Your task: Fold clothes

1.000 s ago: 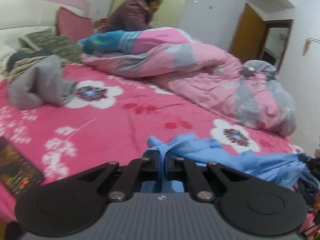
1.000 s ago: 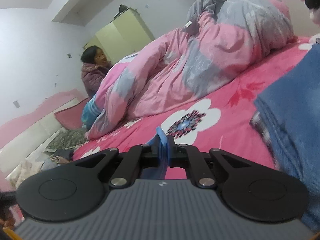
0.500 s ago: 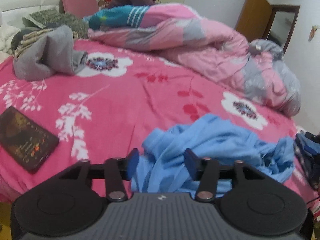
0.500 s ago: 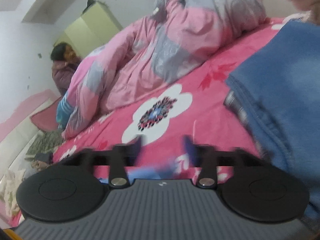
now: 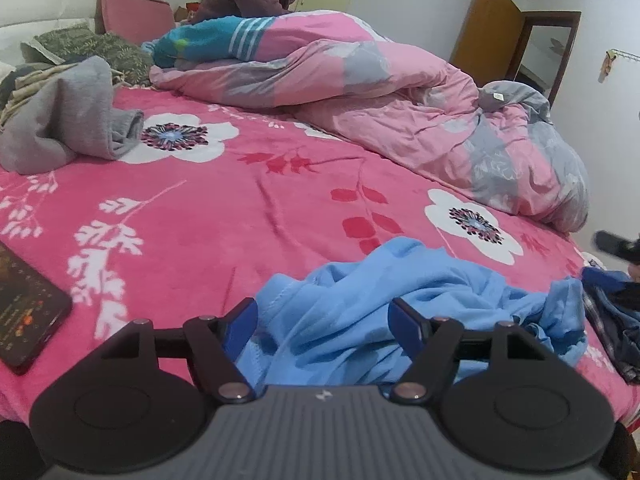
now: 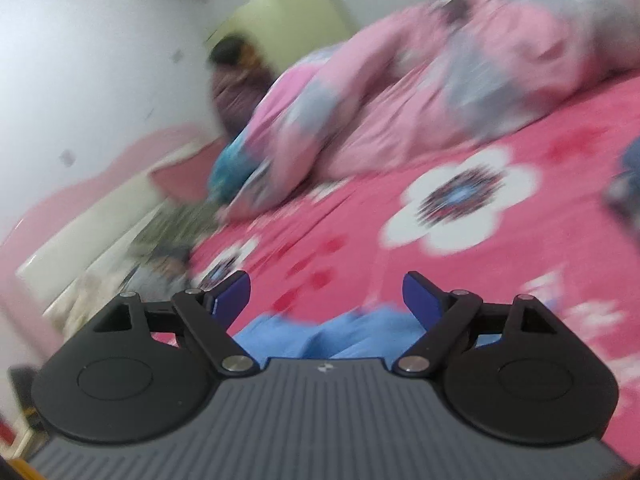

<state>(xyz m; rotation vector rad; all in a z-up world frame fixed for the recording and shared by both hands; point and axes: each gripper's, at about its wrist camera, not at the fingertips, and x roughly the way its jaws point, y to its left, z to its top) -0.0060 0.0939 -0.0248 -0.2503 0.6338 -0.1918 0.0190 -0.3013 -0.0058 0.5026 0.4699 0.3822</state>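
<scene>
Both claws were opening, empty: crumpled light-blue cotton garment (image 5: 400,304) lay at twelve o'clock, nearer the left claw (image 5: 322,320) than the right claw (image 6: 326,294).

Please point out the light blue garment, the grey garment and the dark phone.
light blue garment (image 5: 400,320): left wrist view, crumpled middle.
grey garment (image 5: 68,120): left wrist view, broad front fold.
dark phone (image 5: 24,308): left wrist view, screen.

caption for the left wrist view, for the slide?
Left gripper, jaws opening, above a crumpled light blue garment lying on the pink floral bedspread.
</scene>
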